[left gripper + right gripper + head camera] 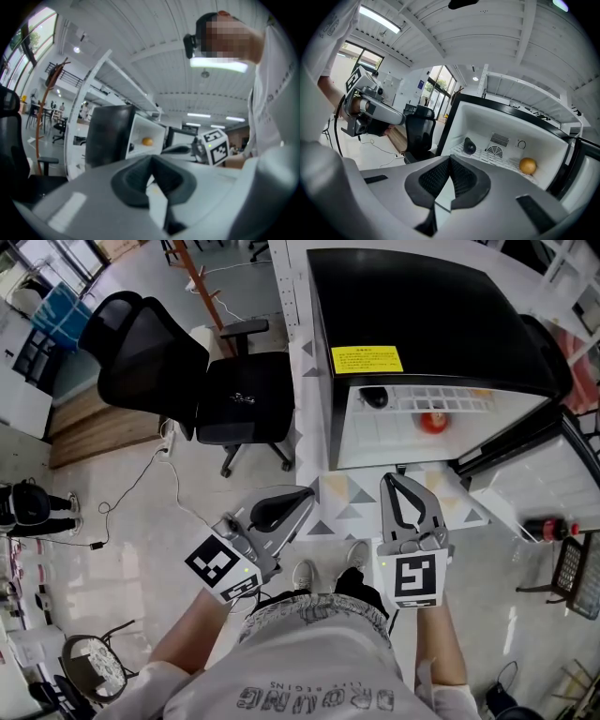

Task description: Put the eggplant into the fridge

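The dark, glossy, pear-shaped eggplant (469, 146) lies on the white wire shelf (497, 159) at the left side of the small black-topped fridge (422, 324), well apart from a round orange fruit (528, 165) at the right. The white fridge door (530, 488) stands open. In front of it, the left gripper (306, 496) has its fingers pressed together on nothing, and the right gripper (391, 482) likewise has its fingers closed and empty.

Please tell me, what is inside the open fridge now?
In the fridge, on a white wire shelf, lie a dark eggplant at left and a round orange fruit at right, apart. Anything lower is covered by the shut right tongs in their own view.
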### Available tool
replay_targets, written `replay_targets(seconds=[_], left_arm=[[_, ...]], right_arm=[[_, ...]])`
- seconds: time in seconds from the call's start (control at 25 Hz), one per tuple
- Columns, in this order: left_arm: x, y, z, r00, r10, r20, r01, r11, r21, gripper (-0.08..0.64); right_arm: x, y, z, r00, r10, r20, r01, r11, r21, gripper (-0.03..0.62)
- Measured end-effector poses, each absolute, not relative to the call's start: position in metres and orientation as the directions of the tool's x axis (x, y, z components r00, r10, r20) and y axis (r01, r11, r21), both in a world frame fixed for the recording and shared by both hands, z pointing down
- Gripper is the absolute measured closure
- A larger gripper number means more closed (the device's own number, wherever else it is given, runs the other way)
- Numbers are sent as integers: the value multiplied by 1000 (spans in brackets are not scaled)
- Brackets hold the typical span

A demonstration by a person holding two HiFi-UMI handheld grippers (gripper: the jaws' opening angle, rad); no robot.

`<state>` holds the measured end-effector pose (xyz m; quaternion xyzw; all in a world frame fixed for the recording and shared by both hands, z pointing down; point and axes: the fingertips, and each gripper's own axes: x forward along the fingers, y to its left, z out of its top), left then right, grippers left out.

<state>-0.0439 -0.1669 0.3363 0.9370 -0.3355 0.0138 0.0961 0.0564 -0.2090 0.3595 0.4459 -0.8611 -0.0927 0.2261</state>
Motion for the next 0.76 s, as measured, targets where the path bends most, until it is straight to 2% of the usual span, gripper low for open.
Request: replay_targets(seconds=[0.76], left_arm=[[-43,-173,339,774,-627,93,-632,-755,172,554]], right_arm=[[57,-215,372,-498,-801,332,-706,597,382,589]])
